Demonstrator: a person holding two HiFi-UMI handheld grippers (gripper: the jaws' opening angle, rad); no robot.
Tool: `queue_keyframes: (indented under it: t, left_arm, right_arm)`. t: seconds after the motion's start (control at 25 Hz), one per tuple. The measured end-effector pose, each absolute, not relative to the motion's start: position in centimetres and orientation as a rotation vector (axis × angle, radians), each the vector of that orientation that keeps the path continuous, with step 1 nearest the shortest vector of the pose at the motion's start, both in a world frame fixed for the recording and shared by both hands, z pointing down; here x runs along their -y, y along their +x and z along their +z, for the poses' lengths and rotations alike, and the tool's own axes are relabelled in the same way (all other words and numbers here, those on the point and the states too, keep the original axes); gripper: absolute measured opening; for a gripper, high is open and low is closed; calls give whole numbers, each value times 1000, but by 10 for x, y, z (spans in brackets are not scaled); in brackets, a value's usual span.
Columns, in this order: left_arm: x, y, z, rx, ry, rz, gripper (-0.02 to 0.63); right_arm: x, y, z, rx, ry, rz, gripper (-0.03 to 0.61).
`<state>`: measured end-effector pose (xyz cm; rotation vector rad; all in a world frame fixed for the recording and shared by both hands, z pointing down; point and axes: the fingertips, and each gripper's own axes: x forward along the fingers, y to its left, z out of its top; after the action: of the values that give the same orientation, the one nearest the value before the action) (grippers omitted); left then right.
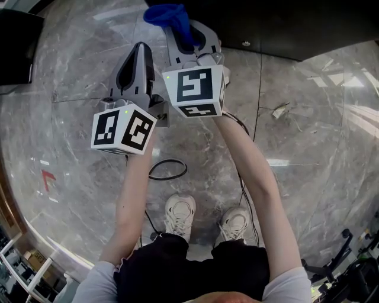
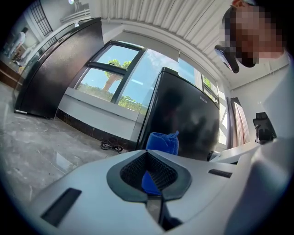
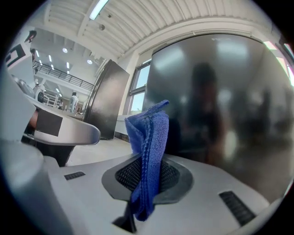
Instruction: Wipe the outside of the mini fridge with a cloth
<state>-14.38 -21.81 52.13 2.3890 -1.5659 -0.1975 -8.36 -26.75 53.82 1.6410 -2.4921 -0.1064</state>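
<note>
The black mini fridge (image 2: 183, 114) stands on the marble floor just ahead of both grippers; its glossy door (image 3: 220, 101) fills the right gripper view, and it is the dark band (image 1: 278, 23) at the top of the head view. My right gripper (image 3: 147, 176) is shut on a folded blue cloth (image 3: 149, 147), which sticks up past the jaw tips close to the door. In the head view the cloth (image 1: 169, 15) sits at the fridge's edge, ahead of the right gripper (image 1: 188, 34). My left gripper (image 2: 148, 174) is shut and empty, just left of the right one (image 1: 141, 52).
A tall dark cabinet (image 2: 59, 69) stands to the left below a window. A coiled black cable (image 2: 111, 146) lies by the wall, and a cable loop (image 1: 167, 170) lies near the person's shoes (image 1: 179, 214). A small scrap (image 1: 278, 111) rests on the floor at right.
</note>
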Motion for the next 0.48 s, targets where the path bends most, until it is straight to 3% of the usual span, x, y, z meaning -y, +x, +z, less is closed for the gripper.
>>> queue_keyframes:
  t: [0.48]
  left_arm:
    - [204,-84,530,1406,2456,-164,5]
  right_arm:
    - [242,25,547,2276,1884,-77,72]
